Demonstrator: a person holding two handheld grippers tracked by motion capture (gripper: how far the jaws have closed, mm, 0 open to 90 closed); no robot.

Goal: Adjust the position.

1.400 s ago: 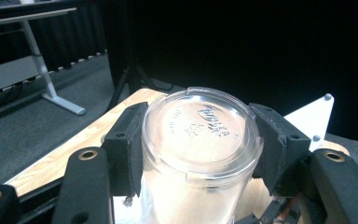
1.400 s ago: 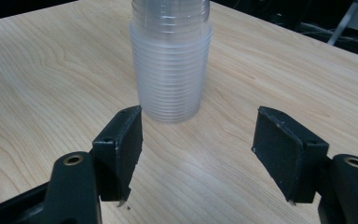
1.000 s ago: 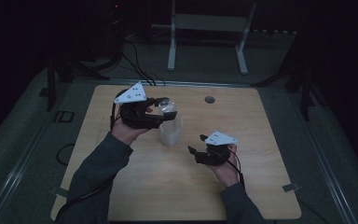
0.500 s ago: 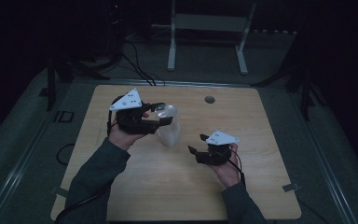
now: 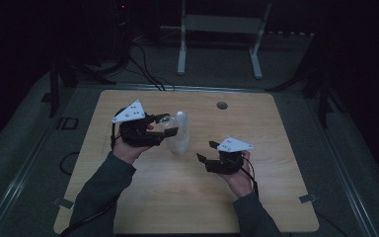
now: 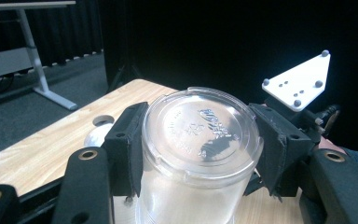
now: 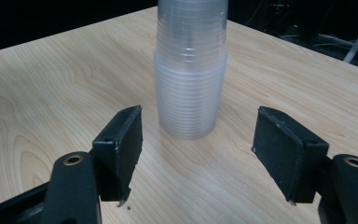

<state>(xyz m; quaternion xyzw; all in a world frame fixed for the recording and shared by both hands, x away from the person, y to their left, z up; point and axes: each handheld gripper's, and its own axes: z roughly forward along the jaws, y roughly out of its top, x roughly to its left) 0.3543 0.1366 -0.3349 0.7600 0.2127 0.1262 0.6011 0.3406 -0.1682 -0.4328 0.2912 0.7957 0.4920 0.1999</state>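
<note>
A stack of clear plastic cups (image 5: pixel 181 139) stands upside down near the middle of the wooden table (image 5: pixel 177 197). My left gripper (image 5: pixel 165 129) is shut on one clear cup (image 5: pixel 167 123), held just left of the stack's top. In the left gripper view the cup (image 6: pixel 200 135) sits base-up between the jaws of the left gripper (image 6: pixel 198 154). Whether it touches the stack I cannot tell. My right gripper (image 5: pixel 206 151) hovers open to the right of the stack. In the right gripper view the stack (image 7: pixel 191 84) stands ahead of the open right gripper (image 7: pixel 200 140).
A round hole (image 5: pixel 222 105) lies in the table's far side. On the floor behind the table stand a white metal frame (image 5: pixel 217 29) and loose cables (image 5: pixel 148 74). The right gripper's white plate (image 6: pixel 303 84) appears beyond the cup.
My left gripper has moved left and a little toward the person with the cup in it. The right gripper has stayed put and open.
</note>
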